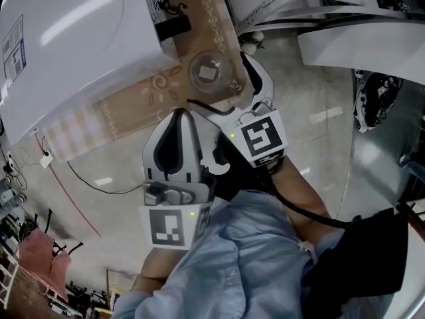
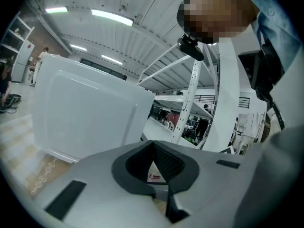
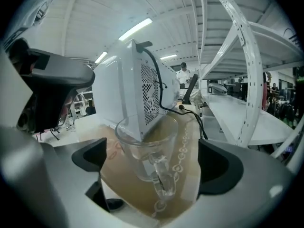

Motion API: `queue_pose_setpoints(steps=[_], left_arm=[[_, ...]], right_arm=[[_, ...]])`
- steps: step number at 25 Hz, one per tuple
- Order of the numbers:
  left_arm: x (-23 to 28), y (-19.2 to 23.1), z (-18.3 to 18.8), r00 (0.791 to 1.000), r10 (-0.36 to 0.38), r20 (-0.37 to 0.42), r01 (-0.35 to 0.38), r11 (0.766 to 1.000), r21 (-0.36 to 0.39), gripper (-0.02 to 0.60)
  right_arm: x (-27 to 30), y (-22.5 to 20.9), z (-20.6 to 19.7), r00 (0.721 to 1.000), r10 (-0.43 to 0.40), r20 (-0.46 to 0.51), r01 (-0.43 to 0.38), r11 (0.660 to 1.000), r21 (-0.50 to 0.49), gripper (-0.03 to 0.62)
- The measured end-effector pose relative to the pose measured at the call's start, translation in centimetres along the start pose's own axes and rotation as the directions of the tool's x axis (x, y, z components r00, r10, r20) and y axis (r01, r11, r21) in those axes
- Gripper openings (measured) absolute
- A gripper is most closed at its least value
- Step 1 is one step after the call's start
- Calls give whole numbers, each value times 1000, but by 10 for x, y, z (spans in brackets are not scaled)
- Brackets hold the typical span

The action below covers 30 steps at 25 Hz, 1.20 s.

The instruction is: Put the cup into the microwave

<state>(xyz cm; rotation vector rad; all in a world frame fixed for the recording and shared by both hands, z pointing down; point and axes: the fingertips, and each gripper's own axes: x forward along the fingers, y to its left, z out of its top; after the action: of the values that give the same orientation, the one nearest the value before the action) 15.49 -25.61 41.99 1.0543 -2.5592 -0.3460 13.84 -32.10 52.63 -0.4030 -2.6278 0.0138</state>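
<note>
Though patterned, tan tabletop (image 1: 131, 109), grey floor (image 1: 299, 78)

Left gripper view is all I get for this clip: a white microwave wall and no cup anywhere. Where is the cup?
Observer: The glass cup stands on the patterned brown mat, right beside the vented side of the microwave.
Operator: Is it gripped yet?
Observer: No. The right gripper is open, with one jaw on each side of the cup and both pads clear of the glass. The cup's handle points back toward the gripper.
</note>
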Motion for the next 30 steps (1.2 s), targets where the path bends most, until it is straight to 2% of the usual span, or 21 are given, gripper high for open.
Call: queue_pose_setpoints(steps=[9, 23, 30], left_arm=[[8, 20, 1, 1000, 28, 10, -28, 1000, -3, 8], [4, 33, 2, 999, 39, 18, -39, 999, -4, 8], [1, 40, 7, 999, 44, 24, -44, 999, -6, 8]], right_arm=[[24, 4, -6, 997, 61, -48, -64, 996, -64, 561], [39, 4, -3, 997, 54, -50, -60, 991, -117, 554], [40, 8, -3, 996, 61, -64, -69, 988, -135, 447]])
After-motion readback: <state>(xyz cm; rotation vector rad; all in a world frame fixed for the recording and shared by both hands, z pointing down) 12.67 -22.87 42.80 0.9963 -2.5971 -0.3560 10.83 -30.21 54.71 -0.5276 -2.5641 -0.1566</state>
